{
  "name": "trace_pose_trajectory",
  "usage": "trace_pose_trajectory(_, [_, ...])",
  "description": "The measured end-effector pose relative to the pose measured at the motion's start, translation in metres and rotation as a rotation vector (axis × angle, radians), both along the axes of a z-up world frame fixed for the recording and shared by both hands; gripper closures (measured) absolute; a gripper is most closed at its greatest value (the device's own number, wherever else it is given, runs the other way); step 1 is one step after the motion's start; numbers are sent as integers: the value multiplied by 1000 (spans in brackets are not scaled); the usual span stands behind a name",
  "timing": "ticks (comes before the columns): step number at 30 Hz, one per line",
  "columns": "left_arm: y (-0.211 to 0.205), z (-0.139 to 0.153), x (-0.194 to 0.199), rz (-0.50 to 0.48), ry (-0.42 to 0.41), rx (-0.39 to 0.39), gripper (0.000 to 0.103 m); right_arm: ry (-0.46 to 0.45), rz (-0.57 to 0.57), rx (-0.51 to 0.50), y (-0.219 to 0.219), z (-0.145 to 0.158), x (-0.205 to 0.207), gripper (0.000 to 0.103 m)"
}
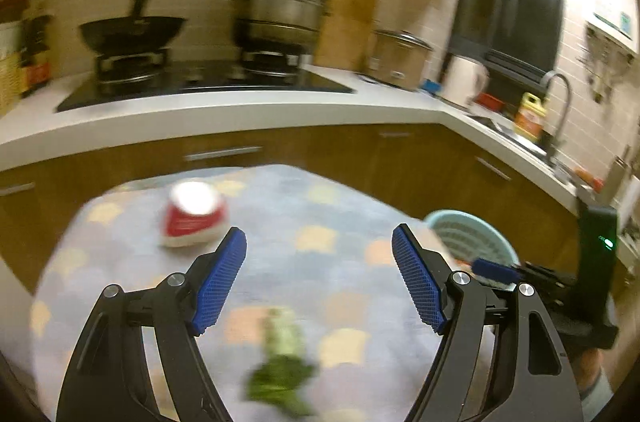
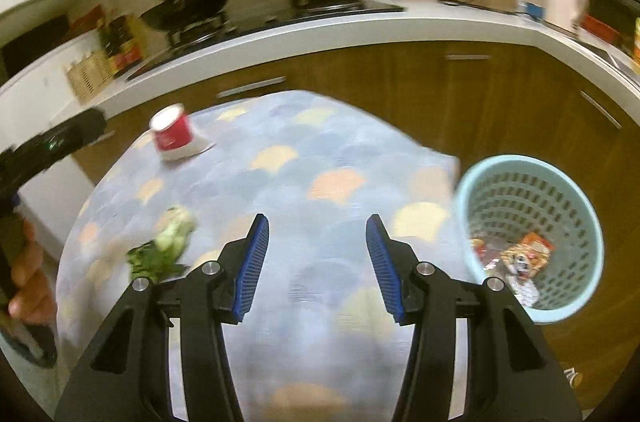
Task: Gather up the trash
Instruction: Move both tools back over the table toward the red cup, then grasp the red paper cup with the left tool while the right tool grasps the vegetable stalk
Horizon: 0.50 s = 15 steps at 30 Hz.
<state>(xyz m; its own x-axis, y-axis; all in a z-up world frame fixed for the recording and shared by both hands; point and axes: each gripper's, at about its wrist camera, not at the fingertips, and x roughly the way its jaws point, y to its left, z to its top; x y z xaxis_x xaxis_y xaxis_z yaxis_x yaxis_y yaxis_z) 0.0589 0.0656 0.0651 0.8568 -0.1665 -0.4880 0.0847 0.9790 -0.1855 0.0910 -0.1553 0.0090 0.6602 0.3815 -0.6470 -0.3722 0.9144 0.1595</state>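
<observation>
A red and white cup (image 1: 194, 218) lies tipped on the patterned table (image 1: 312, 206), also in the right wrist view (image 2: 174, 134). A leafy green vegetable scrap (image 1: 282, 362) lies near the front, also in the right wrist view (image 2: 166, 246). A light blue basket (image 2: 528, 234) with wrappers inside stands off the table's right edge; its rim shows in the left wrist view (image 1: 468, 234). My left gripper (image 1: 319, 278) is open and empty above the scrap. My right gripper (image 2: 318, 264) is open and empty over the table, left of the basket.
A white counter (image 1: 248, 110) with wooden cabinets runs behind the table. On it are a wok (image 1: 132, 30), a steel steamer pot (image 1: 280, 6) and a sink with faucet (image 1: 560, 110) at the right.
</observation>
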Motion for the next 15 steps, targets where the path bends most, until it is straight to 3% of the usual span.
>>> trace_pose_trajectory(5, [44, -14, 9, 74, 29, 16, 29, 0, 80, -45, 59, -8, -15, 56])
trace_pose_trajectory(15, [77, -53, 60, 41, 132, 105, 29, 29, 189, -58, 136, -38, -29, 56])
